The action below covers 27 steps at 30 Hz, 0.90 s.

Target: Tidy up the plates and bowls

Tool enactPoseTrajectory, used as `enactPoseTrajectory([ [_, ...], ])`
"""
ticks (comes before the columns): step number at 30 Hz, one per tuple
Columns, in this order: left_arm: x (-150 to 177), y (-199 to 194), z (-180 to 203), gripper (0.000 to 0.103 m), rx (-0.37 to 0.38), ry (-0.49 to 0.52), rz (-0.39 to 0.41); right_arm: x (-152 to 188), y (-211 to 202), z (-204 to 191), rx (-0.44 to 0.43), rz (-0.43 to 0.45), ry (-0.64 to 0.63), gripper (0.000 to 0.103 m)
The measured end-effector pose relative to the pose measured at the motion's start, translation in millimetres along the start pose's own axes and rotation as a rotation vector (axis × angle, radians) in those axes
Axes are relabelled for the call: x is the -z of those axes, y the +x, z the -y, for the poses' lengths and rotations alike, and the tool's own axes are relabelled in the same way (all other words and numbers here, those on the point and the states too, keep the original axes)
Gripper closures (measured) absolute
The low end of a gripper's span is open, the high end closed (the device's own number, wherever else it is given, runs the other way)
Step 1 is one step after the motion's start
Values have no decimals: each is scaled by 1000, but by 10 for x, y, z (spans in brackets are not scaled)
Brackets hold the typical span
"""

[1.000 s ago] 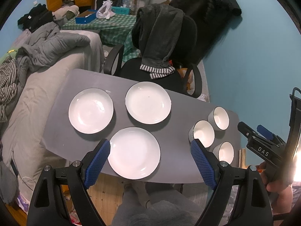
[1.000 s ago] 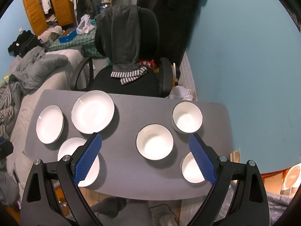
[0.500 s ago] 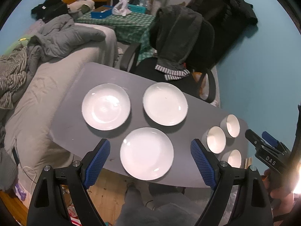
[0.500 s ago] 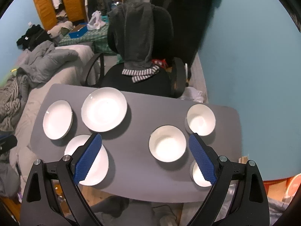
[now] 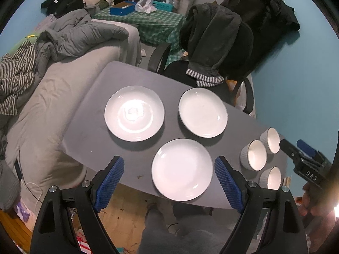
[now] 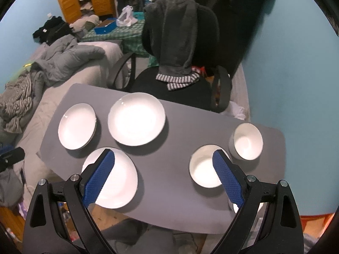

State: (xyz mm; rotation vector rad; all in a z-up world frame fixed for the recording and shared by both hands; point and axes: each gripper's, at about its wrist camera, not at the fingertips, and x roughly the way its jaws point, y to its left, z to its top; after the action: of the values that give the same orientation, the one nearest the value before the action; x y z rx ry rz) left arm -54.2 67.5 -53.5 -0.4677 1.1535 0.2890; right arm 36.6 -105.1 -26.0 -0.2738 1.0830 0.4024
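Three white plates lie on the grey table (image 5: 93,131): a far left plate (image 5: 134,113), a far right plate (image 5: 203,112) and a near plate (image 5: 182,169). Three white bowls stand at the table's right end: a far bowl (image 5: 271,140), a middle bowl (image 5: 254,155) and a near bowl (image 5: 271,177). My left gripper (image 5: 169,180) is open and empty, high above the near plate. My right gripper (image 6: 163,175) is open and empty, high above the table between the near plate (image 6: 112,180) and the middle bowl (image 6: 203,169). The near bowl (image 6: 236,207) is mostly hidden behind its right finger.
A black office chair (image 6: 180,63) draped with a dark hoodie stands behind the table. A sofa (image 5: 53,84) with grey bedding runs along the table's left side. The blue wall (image 6: 286,63) is on the right. My right gripper's body (image 5: 307,165) shows at the left wrist view's right edge.
Both grippers have shifted and come lower toward the table, so the plates and bowls look larger and sit further right in view. Both stay open. Nothing on the table has moved.
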Motion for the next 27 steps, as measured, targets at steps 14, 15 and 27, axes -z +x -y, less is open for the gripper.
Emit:
enactPoseTrajectory([
  [14,126,315,-410,15,32,-17,-61,135,434,-297,-8,-49,-45,11],
  [15,135,346,-421,15,39,-20,-73,156,476,-300,-7,-57,-43,11],
  [27,226,718,-447,21,38,0,-130,413,965,-369,-40,-123,-55,11],
])
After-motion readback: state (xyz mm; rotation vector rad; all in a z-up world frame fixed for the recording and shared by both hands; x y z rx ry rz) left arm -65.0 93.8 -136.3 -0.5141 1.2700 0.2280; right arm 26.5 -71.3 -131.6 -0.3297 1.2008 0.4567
